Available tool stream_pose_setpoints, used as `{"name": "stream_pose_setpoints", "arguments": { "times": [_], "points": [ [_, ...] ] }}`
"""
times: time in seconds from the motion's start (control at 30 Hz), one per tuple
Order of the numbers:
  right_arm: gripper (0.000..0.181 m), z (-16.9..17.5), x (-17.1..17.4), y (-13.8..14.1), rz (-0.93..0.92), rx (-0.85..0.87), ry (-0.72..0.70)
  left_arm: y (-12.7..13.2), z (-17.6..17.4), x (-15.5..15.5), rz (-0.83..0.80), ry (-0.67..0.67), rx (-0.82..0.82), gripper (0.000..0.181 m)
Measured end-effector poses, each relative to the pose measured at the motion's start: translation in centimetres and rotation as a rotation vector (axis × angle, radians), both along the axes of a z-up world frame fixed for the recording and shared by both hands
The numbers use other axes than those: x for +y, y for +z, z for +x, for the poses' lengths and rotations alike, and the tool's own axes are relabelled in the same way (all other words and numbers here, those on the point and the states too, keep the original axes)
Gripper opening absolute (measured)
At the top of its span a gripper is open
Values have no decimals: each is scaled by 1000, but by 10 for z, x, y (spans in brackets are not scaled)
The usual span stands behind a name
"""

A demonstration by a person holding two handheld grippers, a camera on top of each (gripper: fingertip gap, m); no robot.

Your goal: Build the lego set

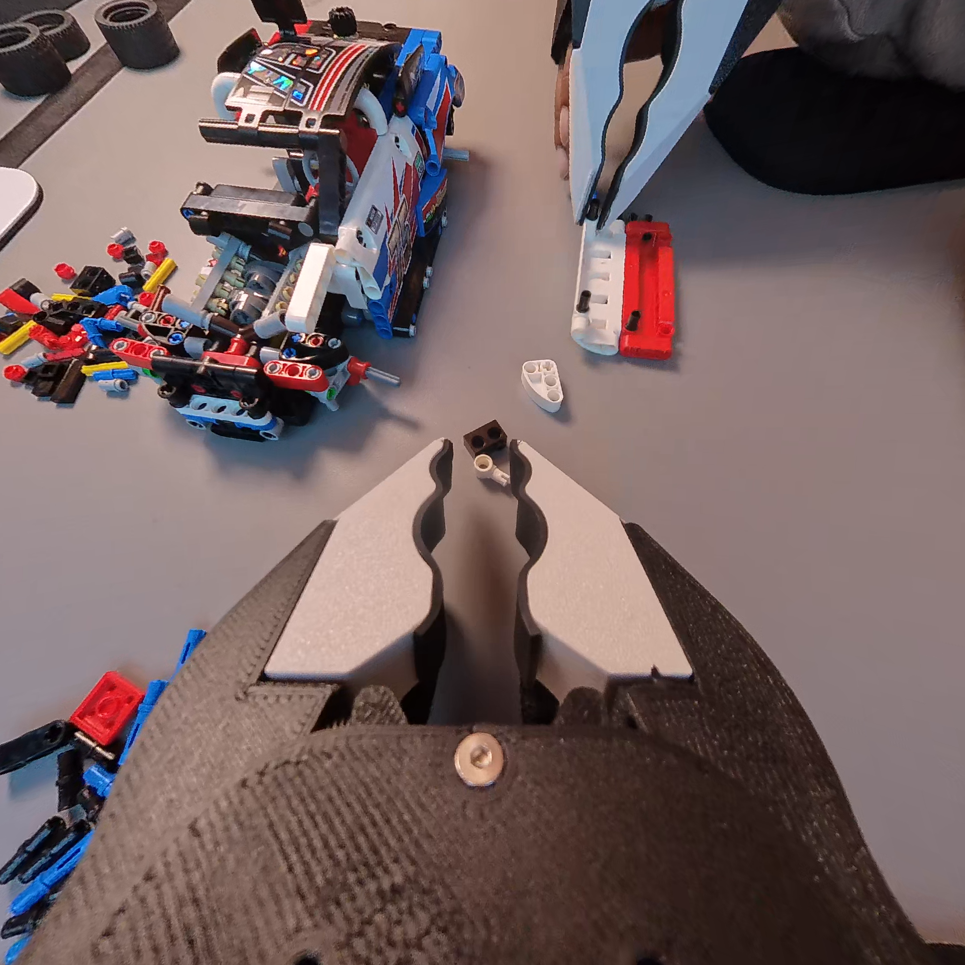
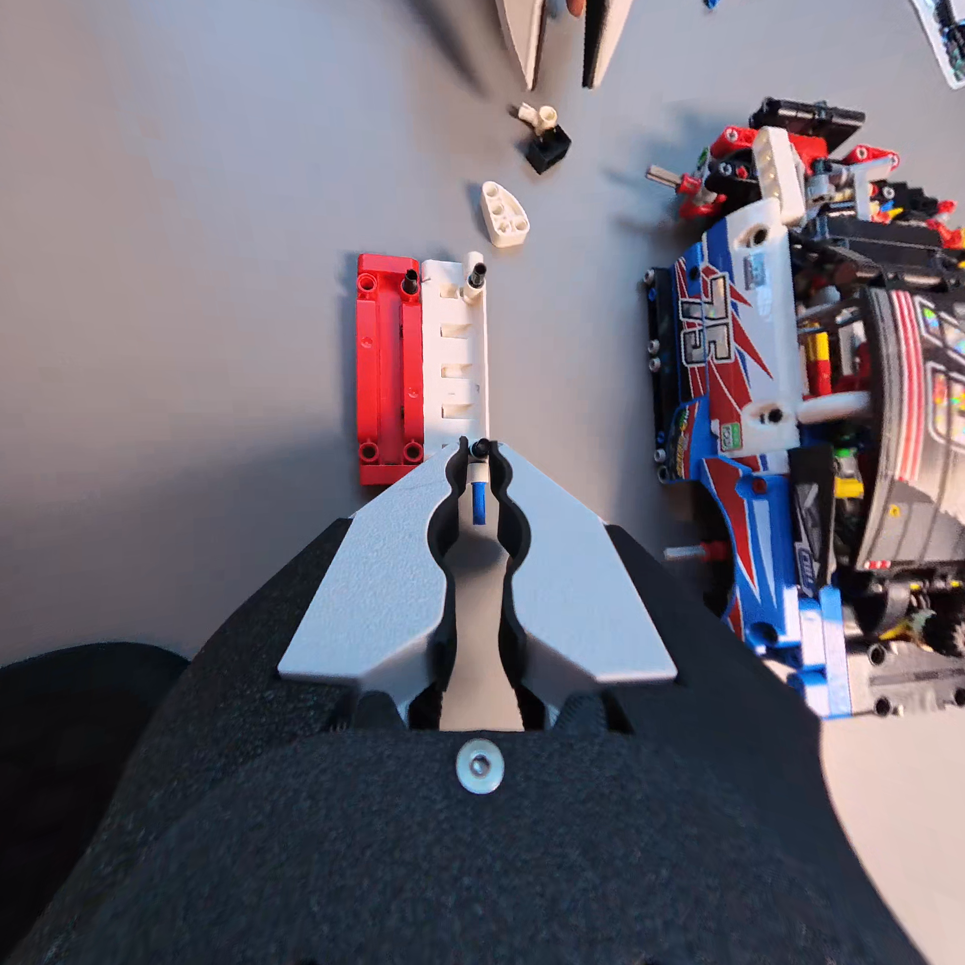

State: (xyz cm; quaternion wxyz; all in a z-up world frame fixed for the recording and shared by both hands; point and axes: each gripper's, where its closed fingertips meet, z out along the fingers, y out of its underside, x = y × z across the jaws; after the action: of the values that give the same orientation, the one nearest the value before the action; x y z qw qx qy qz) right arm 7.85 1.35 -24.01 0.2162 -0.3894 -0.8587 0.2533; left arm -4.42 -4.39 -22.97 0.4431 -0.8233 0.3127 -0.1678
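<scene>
My left gripper (image 1: 480, 448) is open and empty, low over the table. A small black brick (image 1: 484, 434) and a small white connector (image 1: 490, 466) lie just at its tips. My right gripper (image 2: 478, 450) is shut on a black pin (image 2: 480, 446) at the near end of a white panel (image 2: 459, 360). That panel lies beside a red panel (image 2: 389, 365). A blue pin (image 2: 478, 502) shows between the right fingers. In the left wrist view the right gripper (image 1: 595, 214) comes down onto the white panel (image 1: 600, 282) and red panel (image 1: 647, 292).
The partly built lego truck (image 1: 324, 209) stands at the left, with loose pieces (image 1: 78, 318) beside it and more (image 1: 78, 757) at the near left. Black tyres (image 1: 136, 36) are at the far left. A white curved piece (image 1: 543, 384) lies between the grippers. A dark sleeve (image 1: 835, 120) is at the far right. Left tips to right tips: about 15 cm. My left gripper's tips are some 4 cm from the white curved piece (image 1: 543, 384). My right wrist view (image 2: 505, 204) looks at it from another angle.
</scene>
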Motion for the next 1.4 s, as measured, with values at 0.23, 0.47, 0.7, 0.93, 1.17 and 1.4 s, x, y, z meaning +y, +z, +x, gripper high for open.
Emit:
{"name": "stream_pose_setpoints", "arguments": {
  "times": [0.23,0.47,0.7,0.93,1.17,1.4],
  "points": [
    [11,3,7,1,-6,15,-38,7,-4,6,43,36,-9,20],
    [24,-22,10,62,-224,343,-141,43,-25,21,215,179,-96,24],
    [29,-46,30,121,-477,733,-336,70,-51,32,335,348,-267,35],
    [30,-49,44,117,-514,780,-415,90,-68,29,426,410,-330,38],
    [29,-47,49,112,-505,774,-423,85,-68,31,410,407,-337,37],
    [27,-47,49,110,-500,767,-420,86,-70,32,423,427,-336,37]
  ]
}}
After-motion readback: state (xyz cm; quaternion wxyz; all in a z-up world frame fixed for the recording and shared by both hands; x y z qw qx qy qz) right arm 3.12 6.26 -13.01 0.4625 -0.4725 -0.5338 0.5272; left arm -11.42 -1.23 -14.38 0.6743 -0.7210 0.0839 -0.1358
